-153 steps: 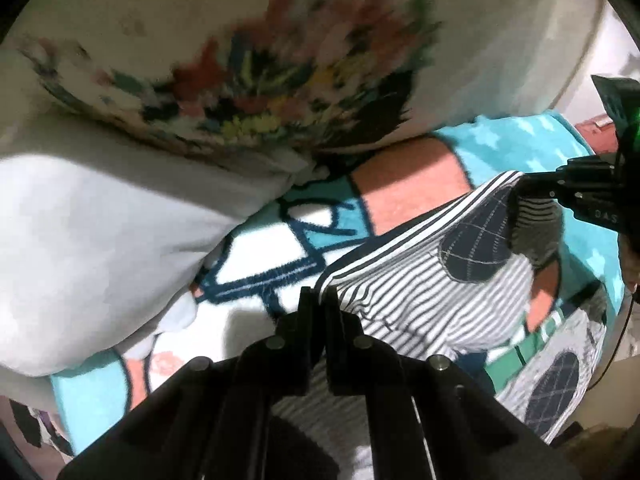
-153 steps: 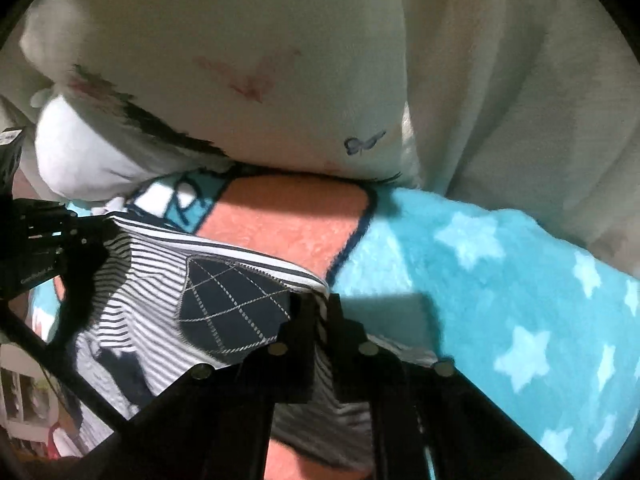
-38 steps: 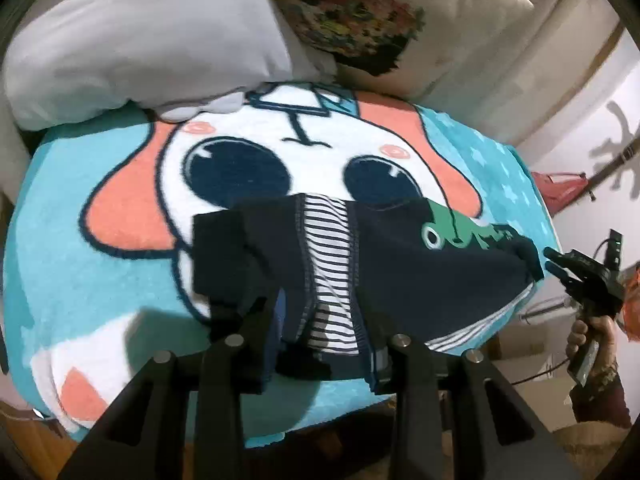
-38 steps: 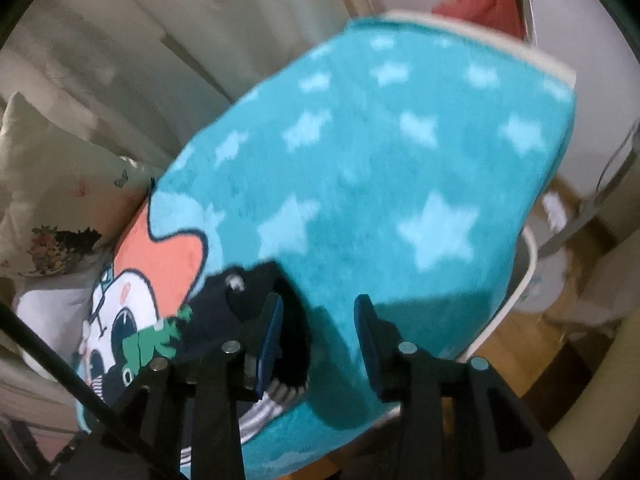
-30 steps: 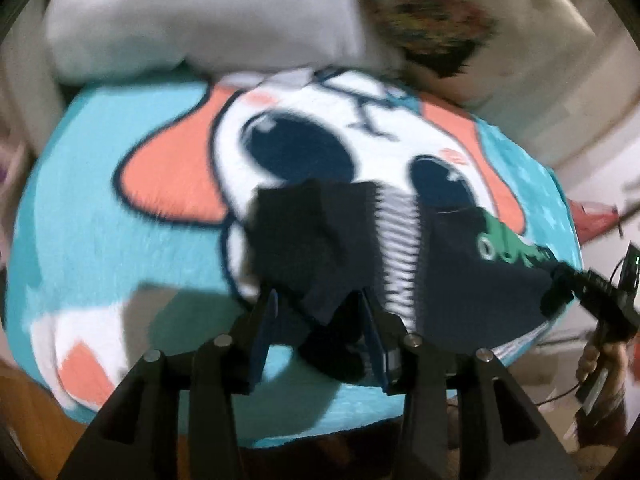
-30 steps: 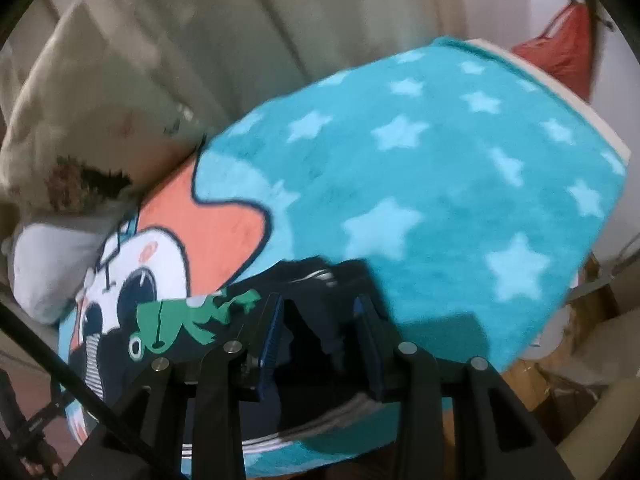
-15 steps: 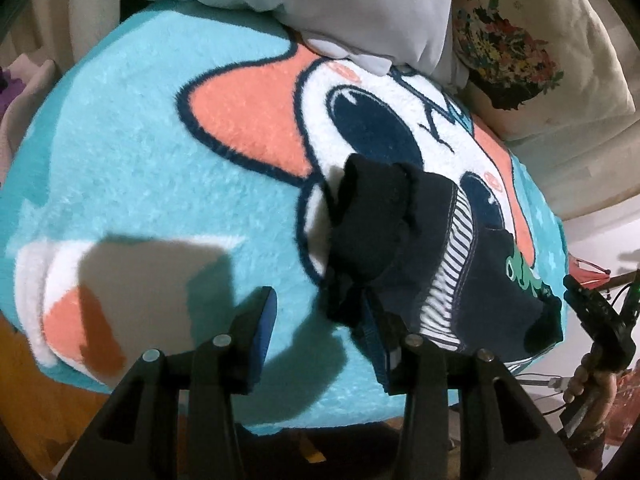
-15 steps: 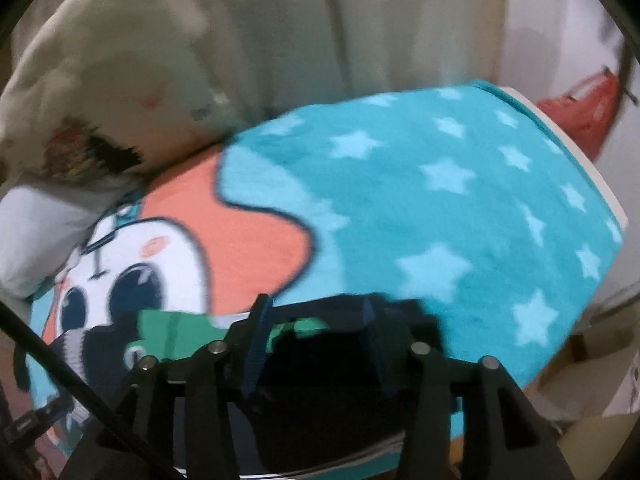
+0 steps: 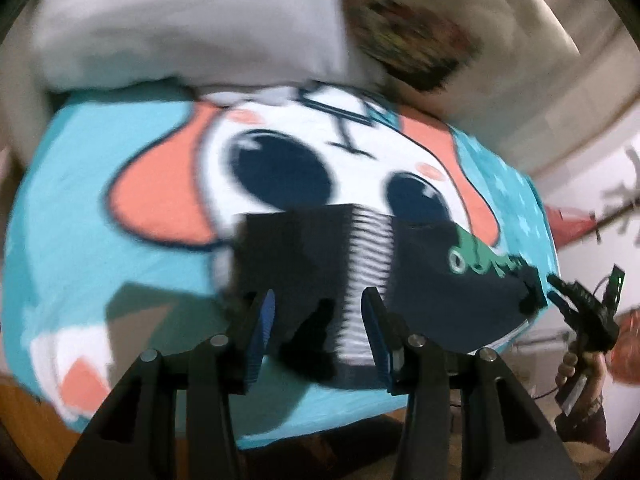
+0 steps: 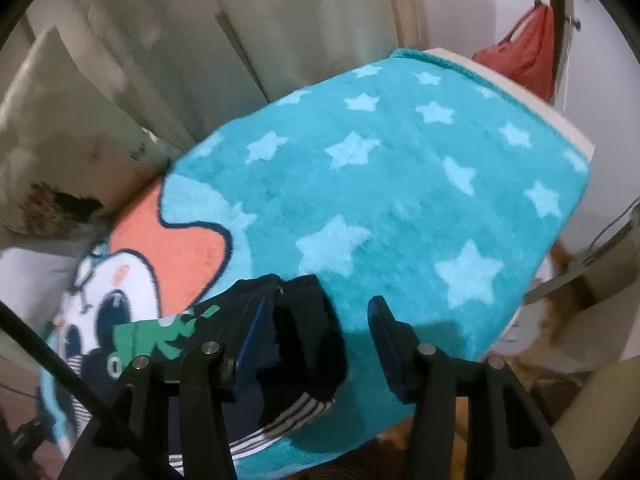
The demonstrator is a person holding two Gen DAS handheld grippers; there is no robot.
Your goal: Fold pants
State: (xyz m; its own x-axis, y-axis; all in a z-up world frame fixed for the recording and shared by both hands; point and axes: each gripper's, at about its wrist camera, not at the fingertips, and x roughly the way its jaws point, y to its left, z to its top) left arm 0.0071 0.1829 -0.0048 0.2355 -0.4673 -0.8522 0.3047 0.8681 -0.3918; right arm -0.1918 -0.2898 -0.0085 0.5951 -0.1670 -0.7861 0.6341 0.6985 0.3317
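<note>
Left wrist view: one pair of pants (image 9: 304, 264), dark navy with a striped band and a green print, lies folded into a compact bundle on the near edge of the cartoon blanket (image 9: 100, 232). The left tool (image 9: 316, 320) hovers over its near side, jaws apart and empty. Two pillows (image 9: 180, 24) sit at the far side. The right tool (image 9: 560, 300) shows at the right.

Right wrist view: the right tool (image 10: 316, 340) stands spread, holding nothing, at the bundle's right end (image 10: 296, 320). The cloth looks light, soft and limp, likely to unfold if lifted by one layer; pinching the stacked edges should hold best.
</note>
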